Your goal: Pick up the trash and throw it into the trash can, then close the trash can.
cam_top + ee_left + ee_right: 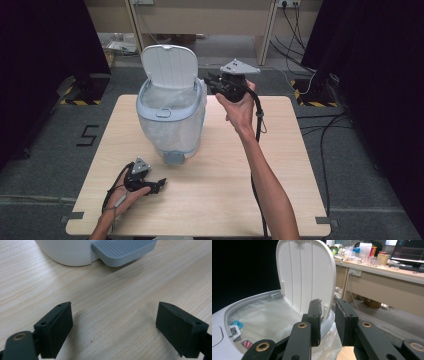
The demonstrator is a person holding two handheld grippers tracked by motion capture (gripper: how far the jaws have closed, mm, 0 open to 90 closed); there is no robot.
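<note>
Pale wood-grain table [210, 200] sits on grey carpet between black curtains, with a desk and trailing cables beyond it. On the far left part of the tabletop stands a white pedal bin [172, 112], its lid [169, 65] tipped up and back, a clear liner bag [167, 127] folded over the rim and hanging down the outside.

The right gripper [207, 80] is held up at the bin's right rear, level with the lid. In the right gripper view its jaws stand close together with a narrow gap, right at the lid's [305, 275] lower edge near the hinge — whether the pads actually pinch that edge or just flank it, I cannot tell. The left gripper [161, 184] rests low on the table in front of the bin, jaws spread wide and holding nothing, aimed at the grey foot pedal [123, 251] a little way off.

My reading: the step in hand is managing the lid — either holding it open or getting ready to swing it down. The next move likely calls for a gentle push or pull along the hinge's arc, without dragging the light bin across the table or snagging the liner.

Hard to make out: the bin's contents. A few small scraps [235, 331] — one blue, one red-and-white — lie in the bag, too small to identify. The hinge itself is hidden behind the jaws.
</note>
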